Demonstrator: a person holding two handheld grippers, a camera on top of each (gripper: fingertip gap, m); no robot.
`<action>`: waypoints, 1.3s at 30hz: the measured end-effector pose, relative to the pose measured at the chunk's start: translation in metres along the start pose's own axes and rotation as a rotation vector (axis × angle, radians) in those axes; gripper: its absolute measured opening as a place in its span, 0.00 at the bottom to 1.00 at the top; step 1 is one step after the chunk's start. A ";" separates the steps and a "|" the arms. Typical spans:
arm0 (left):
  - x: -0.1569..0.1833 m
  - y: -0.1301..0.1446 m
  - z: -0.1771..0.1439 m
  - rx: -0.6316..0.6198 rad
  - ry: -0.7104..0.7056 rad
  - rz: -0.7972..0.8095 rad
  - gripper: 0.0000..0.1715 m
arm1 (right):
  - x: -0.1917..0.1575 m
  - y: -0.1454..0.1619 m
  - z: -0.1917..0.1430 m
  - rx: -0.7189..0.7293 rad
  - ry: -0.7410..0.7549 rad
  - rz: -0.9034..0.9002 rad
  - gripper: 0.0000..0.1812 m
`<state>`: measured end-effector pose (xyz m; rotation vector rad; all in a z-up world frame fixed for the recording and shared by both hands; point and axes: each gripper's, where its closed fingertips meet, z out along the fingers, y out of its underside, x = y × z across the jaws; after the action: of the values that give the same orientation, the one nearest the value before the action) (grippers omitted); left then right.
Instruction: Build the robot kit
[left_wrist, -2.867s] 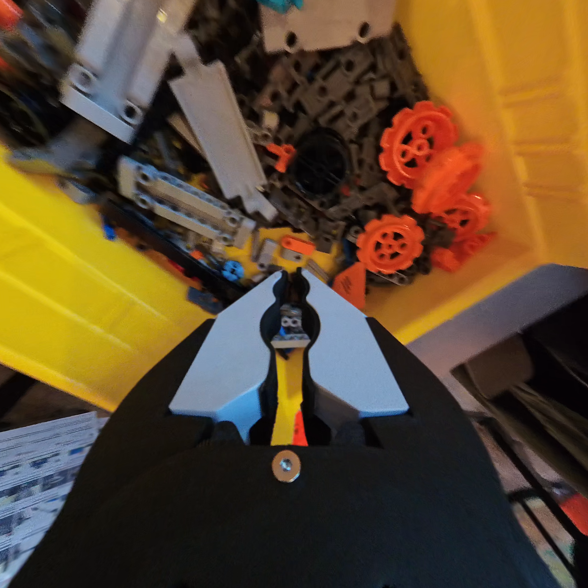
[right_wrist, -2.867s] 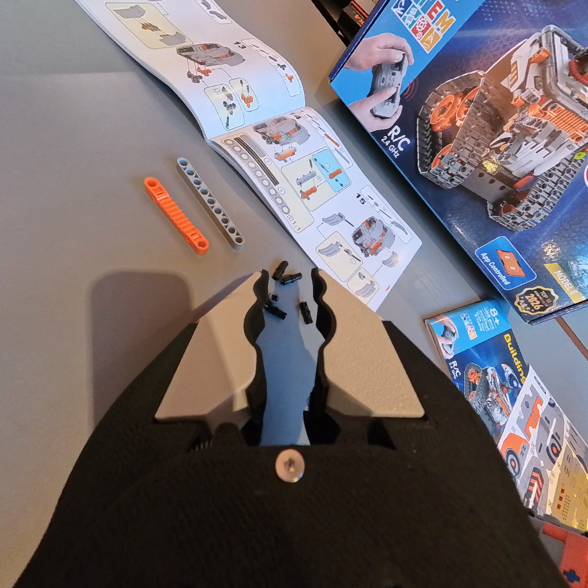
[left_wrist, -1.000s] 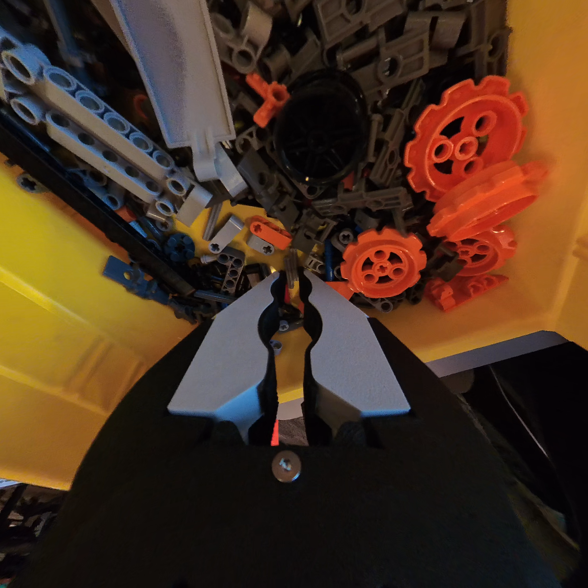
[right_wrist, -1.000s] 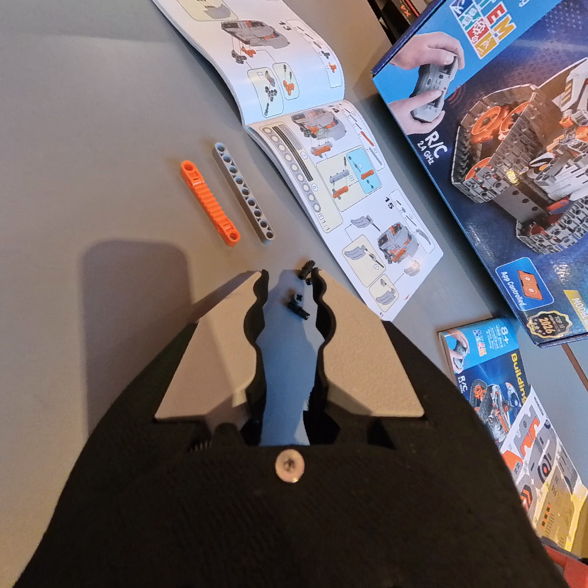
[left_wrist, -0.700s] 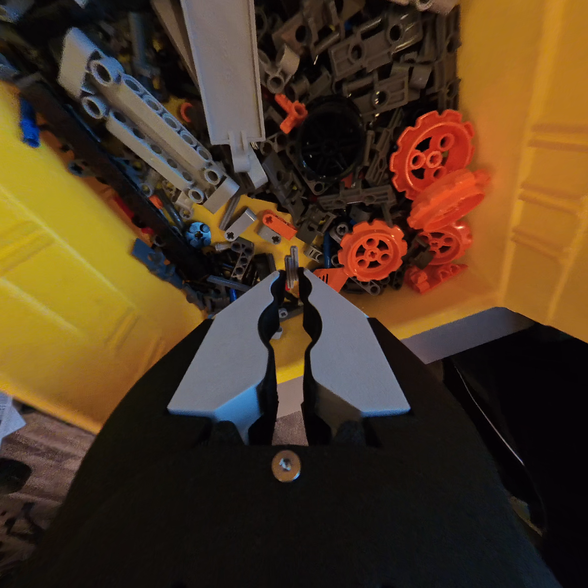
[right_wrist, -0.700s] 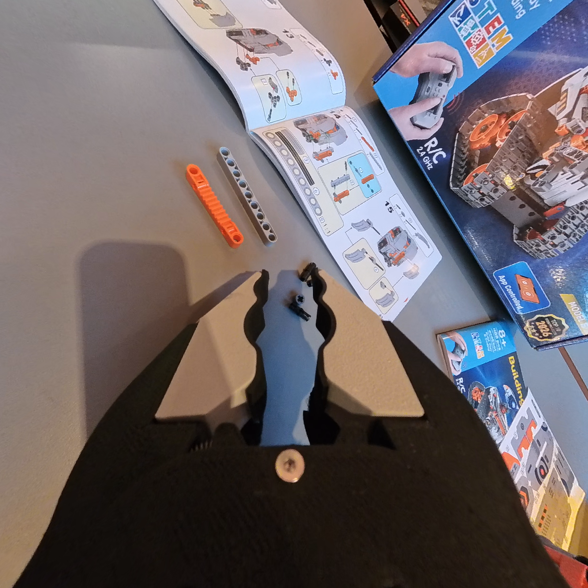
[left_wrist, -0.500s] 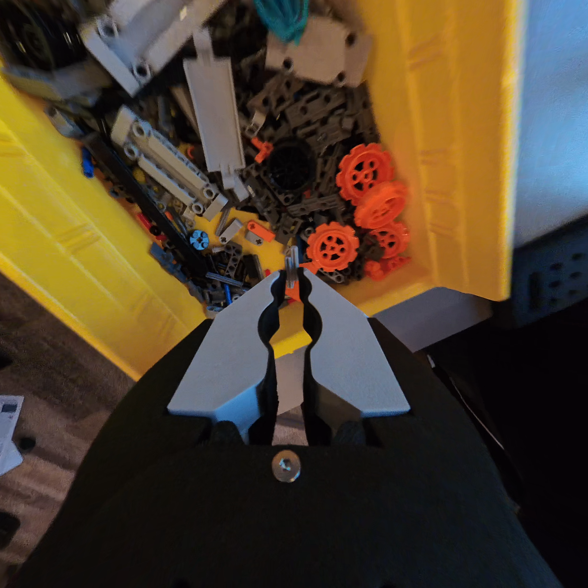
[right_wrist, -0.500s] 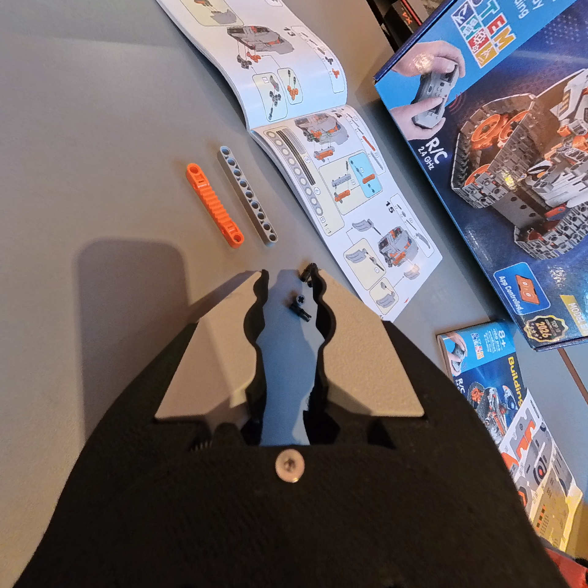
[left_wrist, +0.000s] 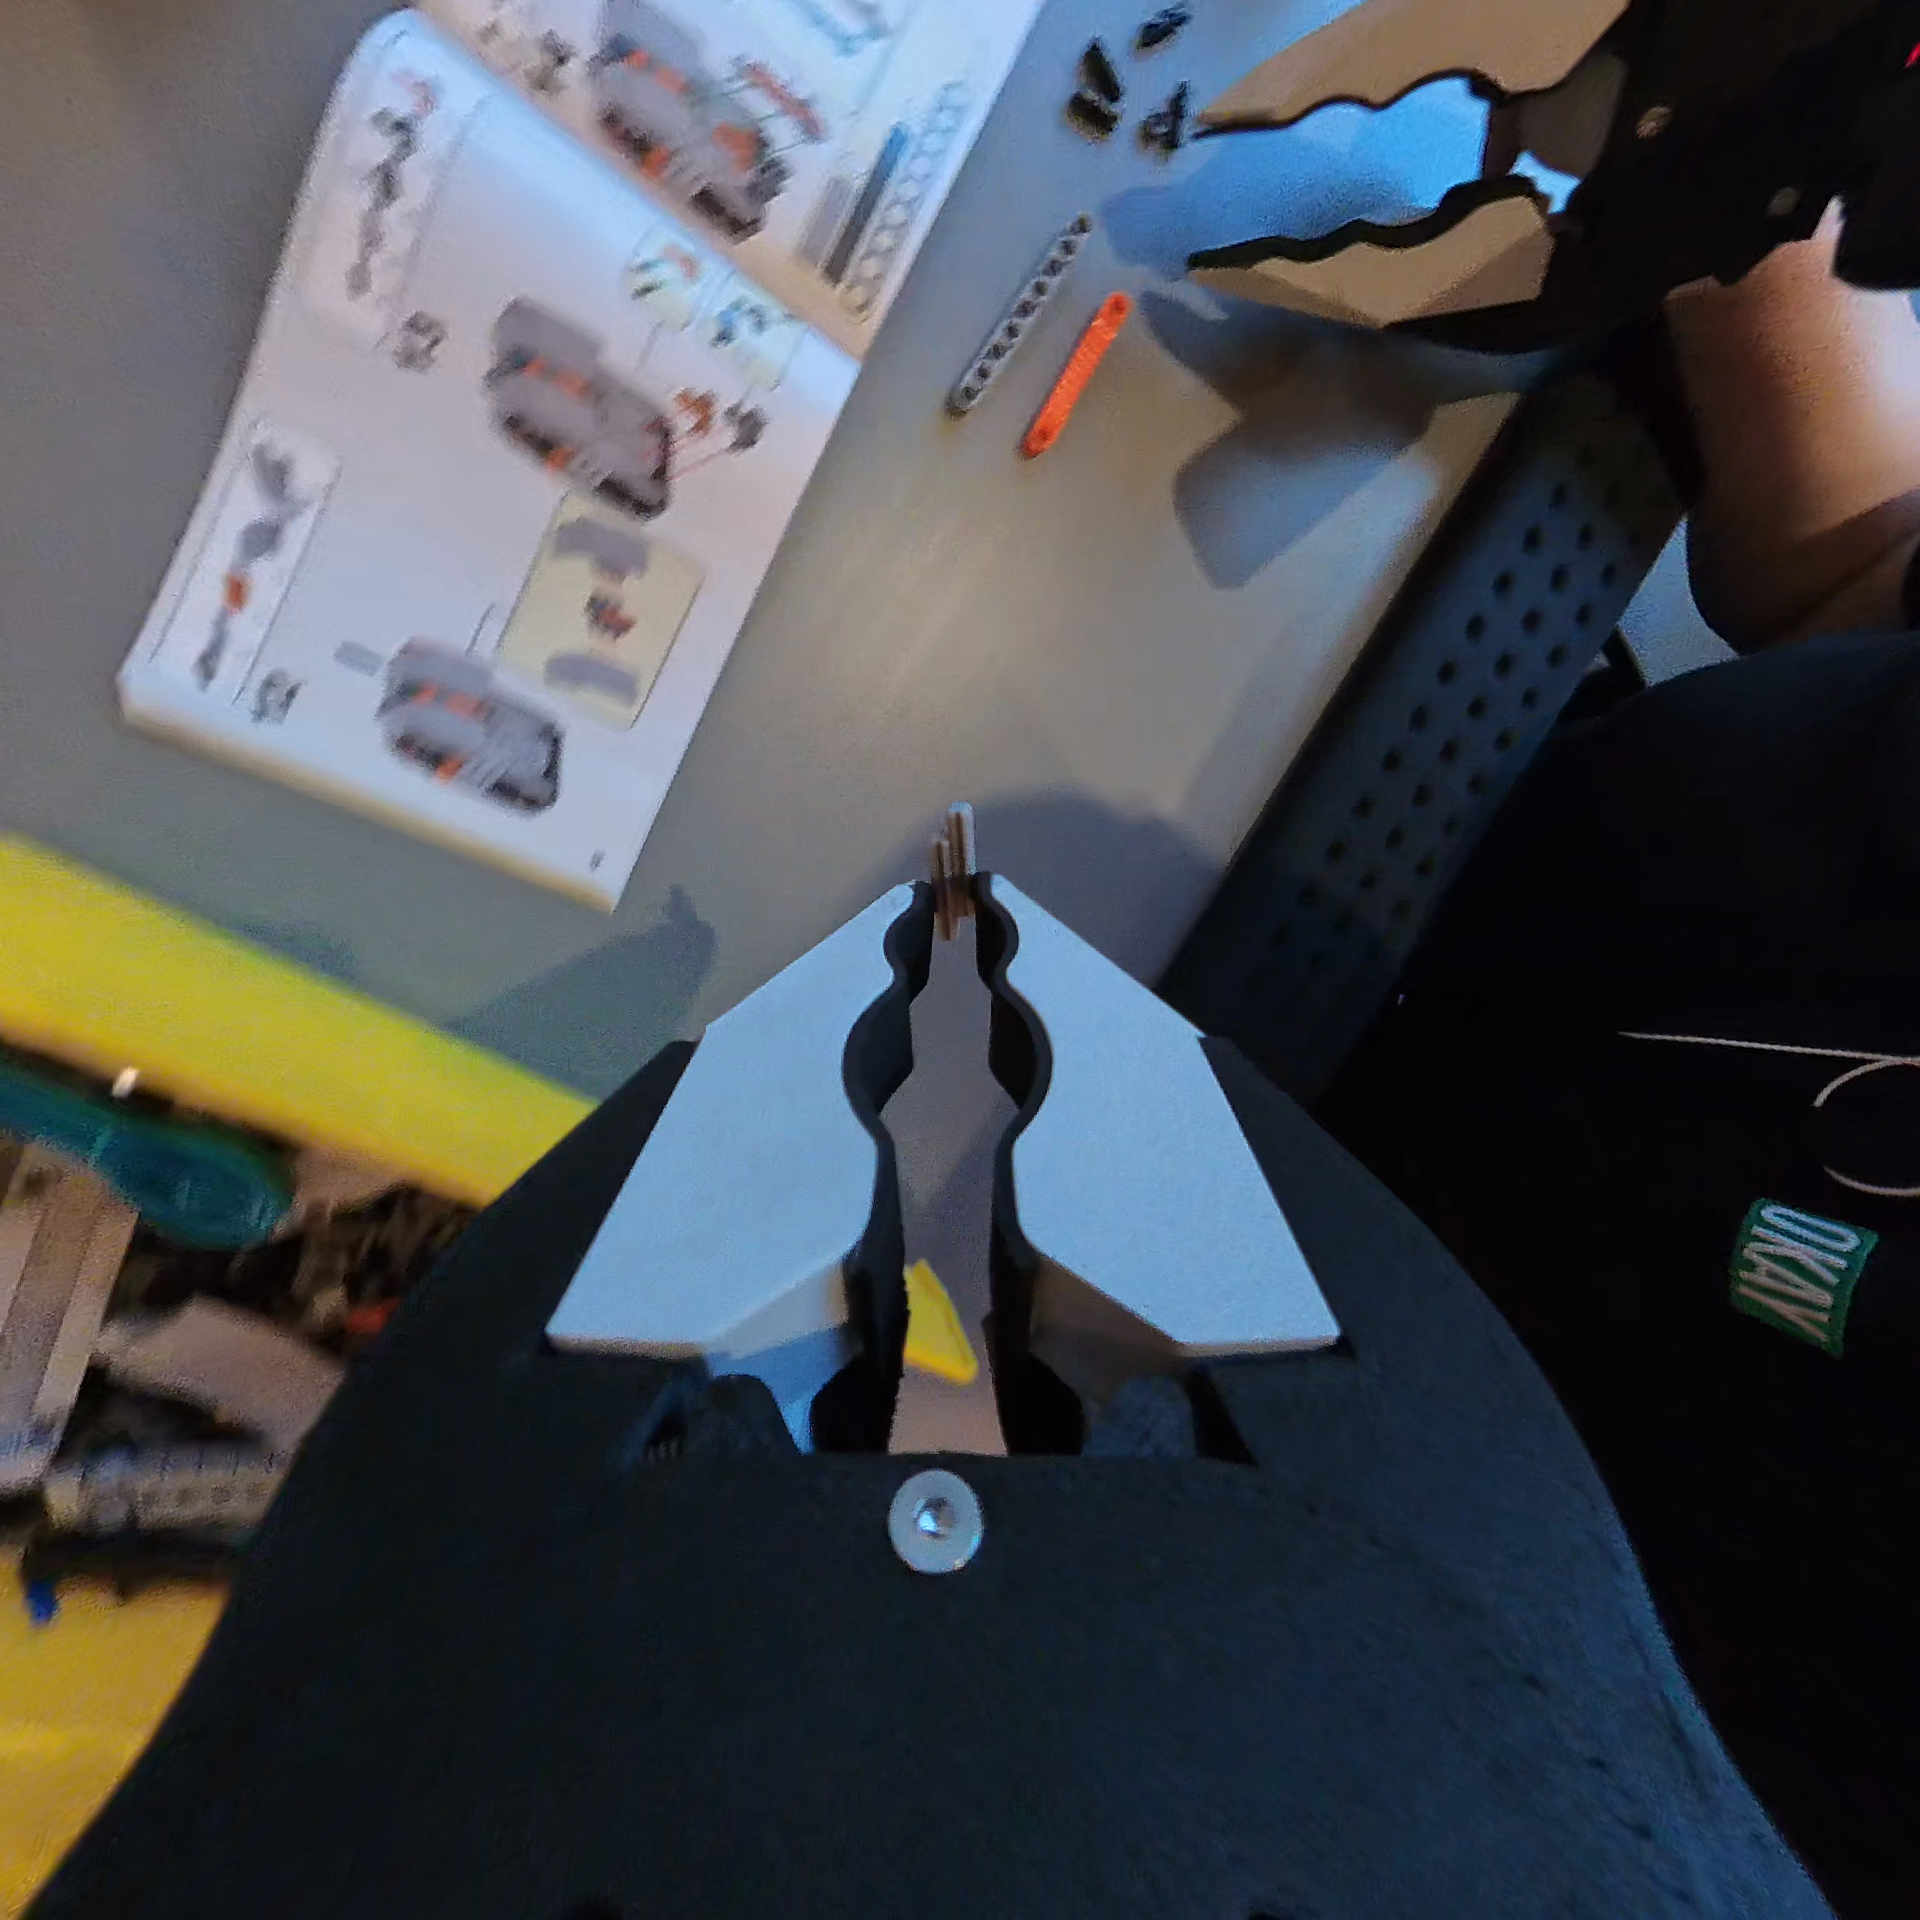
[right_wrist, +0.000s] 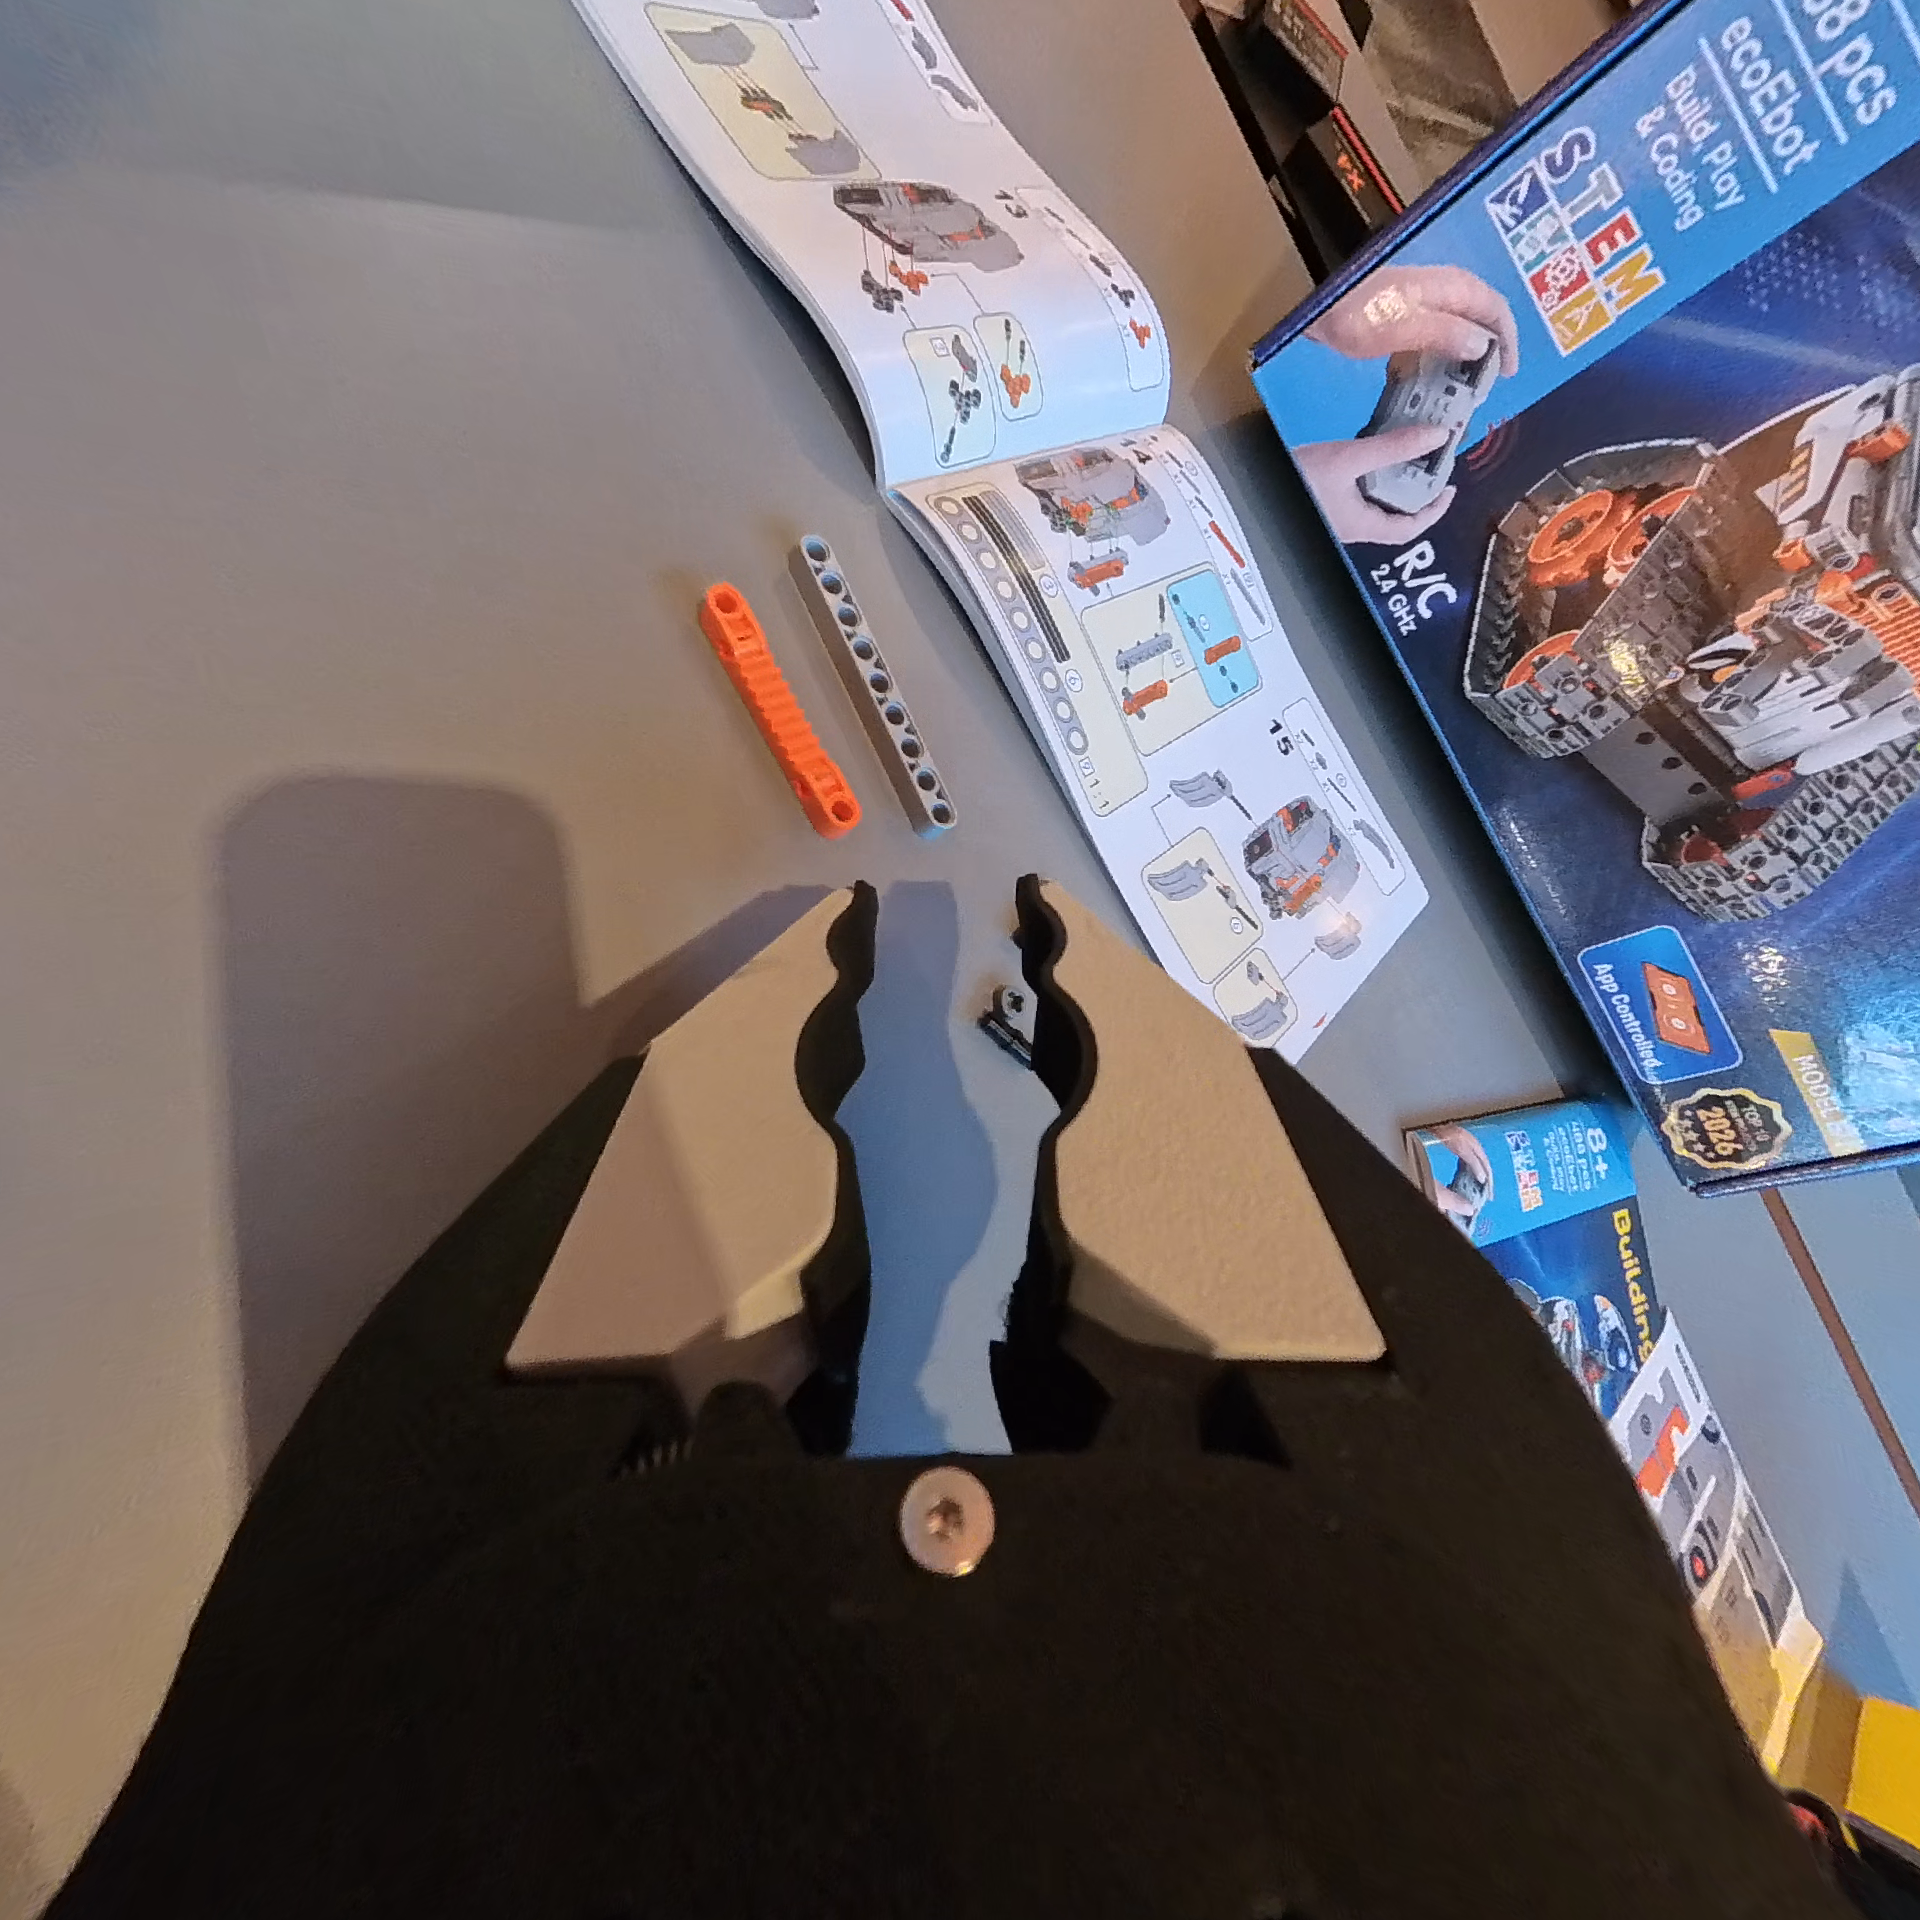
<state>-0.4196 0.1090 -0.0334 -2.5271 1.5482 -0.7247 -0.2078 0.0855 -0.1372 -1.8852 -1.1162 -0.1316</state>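
Left hand-held gripper (left_wrist: 954, 896) clamped on 2 thin grey pins (left_wrist: 954, 868) above counter (left_wrist: 997, 644); right hand-held gripper (right_wrist: 940, 899) parted, empty, beside black pegs (right_wrist: 1006, 1023).

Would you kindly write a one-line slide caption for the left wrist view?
Left gripper pinches a small grey pin at its jaw tips above the grey table, instruction booklet beyond.
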 end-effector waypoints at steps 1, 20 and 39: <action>0.005 -0.009 0.011 -0.014 0.024 0.025 0.02 | -0.001 -0.001 -0.001 0.003 -0.003 -0.001 0.14; 0.003 -0.022 0.160 -0.377 -0.076 0.491 0.05 | -0.009 -0.010 -0.017 0.055 -0.040 -0.011 0.14; -0.003 -0.026 0.152 -0.268 -0.035 0.319 0.05 | -0.013 -0.011 -0.019 0.055 -0.044 -0.034 0.14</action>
<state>-0.3324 0.0988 -0.1606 -2.3511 2.0920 -0.4548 -0.2171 0.0650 -0.1252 -1.8290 -1.1707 -0.0777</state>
